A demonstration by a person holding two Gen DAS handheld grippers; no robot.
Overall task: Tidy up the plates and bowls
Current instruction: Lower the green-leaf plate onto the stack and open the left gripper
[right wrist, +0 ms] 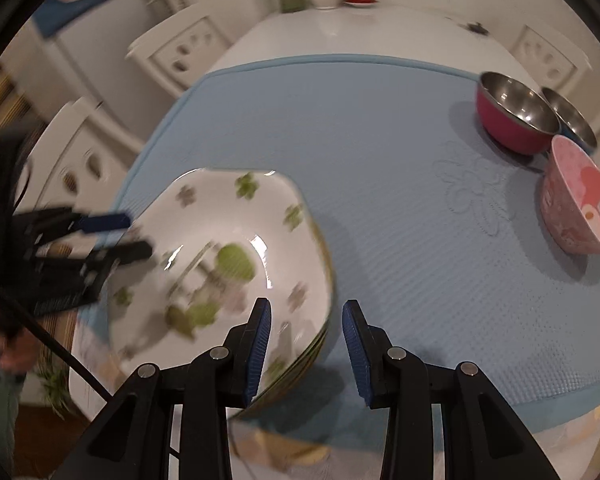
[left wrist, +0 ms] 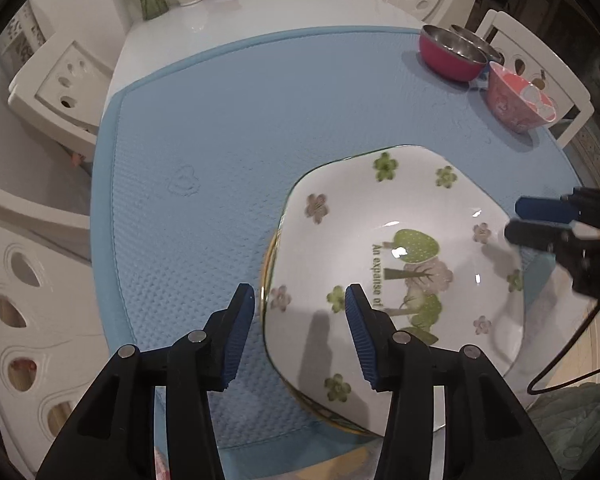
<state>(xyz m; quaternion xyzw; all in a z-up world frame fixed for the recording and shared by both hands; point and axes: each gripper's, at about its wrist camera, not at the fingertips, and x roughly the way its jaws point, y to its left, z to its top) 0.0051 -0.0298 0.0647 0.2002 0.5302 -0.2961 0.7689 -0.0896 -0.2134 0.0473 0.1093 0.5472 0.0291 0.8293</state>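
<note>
Two grippers flank a stack of square plates that sits at the near edge of the worktop, on the blue mat (left wrist: 220, 140), and the risk lies in that placement. The flowered top plate (left wrist: 400, 260) rests on at least one more plate whose gold rim shows beneath it, and the stack's near corner seems to overhang the mat's border. The left gripper (left wrist: 300, 308) hangs with jaws parted, one pad outside the plate's rim and one above its face, pressing nothing. The right gripper (right wrist: 306, 324) is likewise released, straddling the opposite rim in its own view; neither grasps anything. A sideways brush from either pad as it pulls away could slide the glazed top plate off-centre or nudge the stack toward the edge, where it could tip to the floor. Three bowls wait at the far right corner: a red steel bowl (left wrist: 452, 54), a second steel bowl (right wrist: 570, 116) just behind it, and a pink bowl (left wrist: 520, 100) leaning tilted beside them, which looks liable to roll if clipped carelessly.
</note>
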